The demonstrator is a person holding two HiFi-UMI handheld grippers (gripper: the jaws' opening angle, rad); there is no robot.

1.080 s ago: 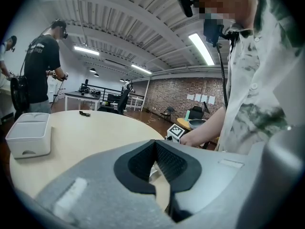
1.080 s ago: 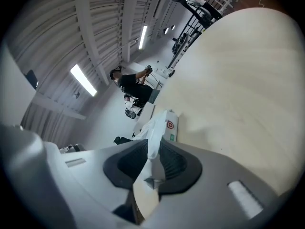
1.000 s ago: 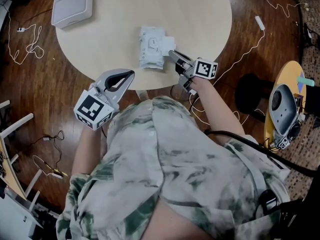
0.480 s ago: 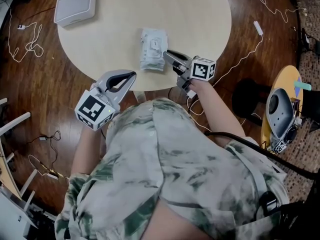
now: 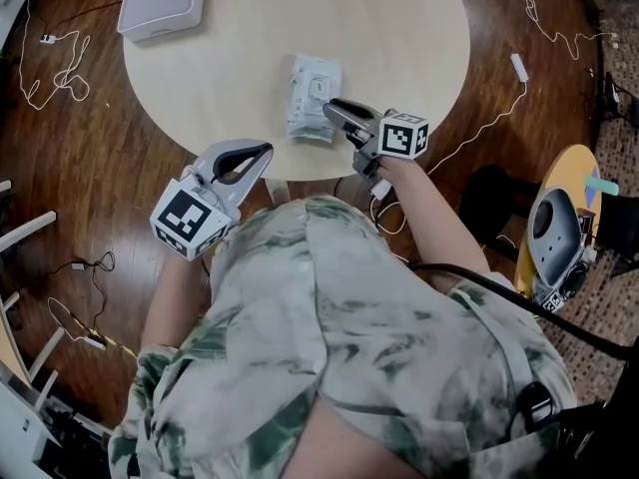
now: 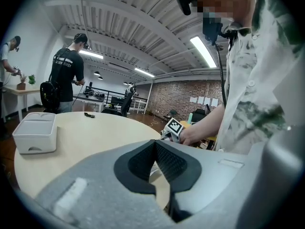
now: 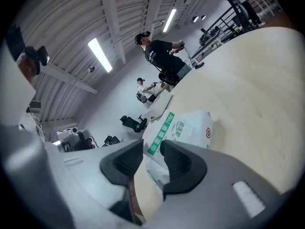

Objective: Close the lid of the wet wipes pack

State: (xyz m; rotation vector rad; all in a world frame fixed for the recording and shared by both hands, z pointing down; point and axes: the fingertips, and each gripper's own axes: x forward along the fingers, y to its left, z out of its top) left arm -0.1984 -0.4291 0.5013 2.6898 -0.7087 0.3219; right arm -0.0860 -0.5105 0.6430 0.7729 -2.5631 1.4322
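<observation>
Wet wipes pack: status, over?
Right claw just opened, beside wet wipes pack, not gripping. Left claw shut, empty. Lid looks closed. Nothing blocking.

Wet wipes pack (image 5: 313,103) is showing white with a green label (image 7: 162,133) stripe — table (image 5: 399,28) reading pale beige, floor (image 5: 80,168) dark reddish-brown, shirt (image 5: 349,317) marbled green-on-white.

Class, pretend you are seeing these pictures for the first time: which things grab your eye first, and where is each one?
A white plastic wet wipes pack with a green label lies near the front edge of the round pale wooden table. The right gripper sits at its right side; its jaws have just been opening, with nothing between them, while the left gripper hangs shut beyond the table's edge.
</observation>
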